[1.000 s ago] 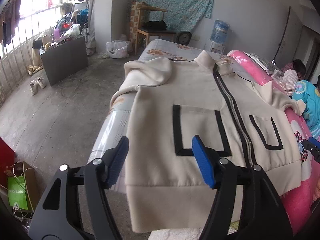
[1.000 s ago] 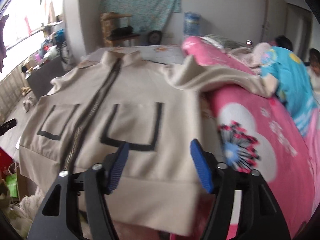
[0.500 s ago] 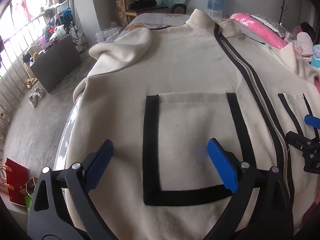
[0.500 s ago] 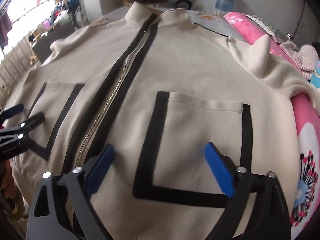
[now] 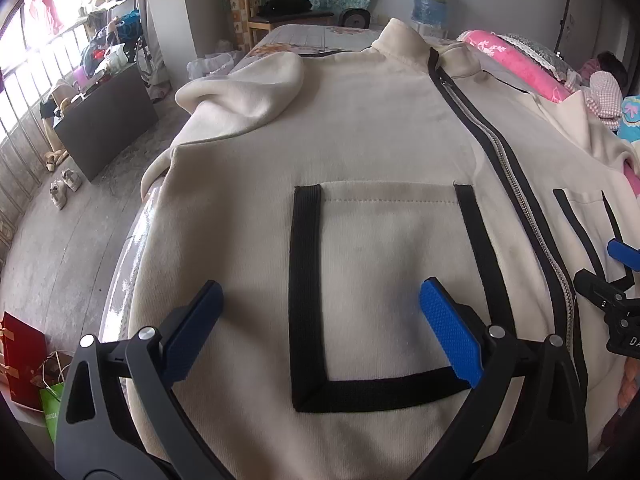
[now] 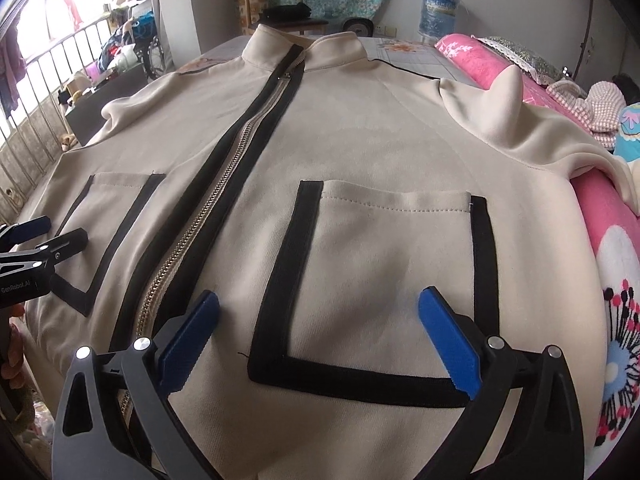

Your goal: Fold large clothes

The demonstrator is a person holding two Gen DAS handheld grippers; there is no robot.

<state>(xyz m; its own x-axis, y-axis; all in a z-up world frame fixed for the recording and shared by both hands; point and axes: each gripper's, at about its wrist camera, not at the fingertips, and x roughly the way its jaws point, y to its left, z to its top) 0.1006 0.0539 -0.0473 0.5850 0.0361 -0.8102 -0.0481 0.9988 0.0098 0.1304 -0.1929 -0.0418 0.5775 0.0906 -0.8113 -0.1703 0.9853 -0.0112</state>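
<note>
Through my left wrist camera, I am looking down on the cream jacket [image 5: 360, 128], which is lying front-up and spread flat across the bed [image 5: 304, 34]. Its black-edged zipper [image 5: 508, 176] is running closed from the stand-up collar down toward the hem. My left gripper [image 5: 320, 312] is hovering released, its blue pads spread wide on either side of the black-trimmed patch pocket [image 5: 384, 288] and gripping nothing. The sleeve [image 5: 248, 92] on this side is lying folded in over the shoulder, bunched in soft creases. At the right edge my right gripper [image 5: 616, 280] is showing over the other pocket.

Through my right wrist camera, I am seeing the same jacket [image 6: 360, 128] from the other side, collar standing up at the far end and the fabric lying mostly smooth. My right gripper [image 6: 320, 312] is likewise hanging open, empty, pads straddling the second black-trimmed pocket [image 6: 384, 272]. The sleeve [image 6: 520, 120] here is draping onto the pink flowered blanket [image 6: 616, 240], with one fold poking up in a point. The zipper [image 6: 224, 208] is running just left of my fingers, and my left gripper [image 6: 36, 240] is peeking in at the left edge over the far pocket.
</note>
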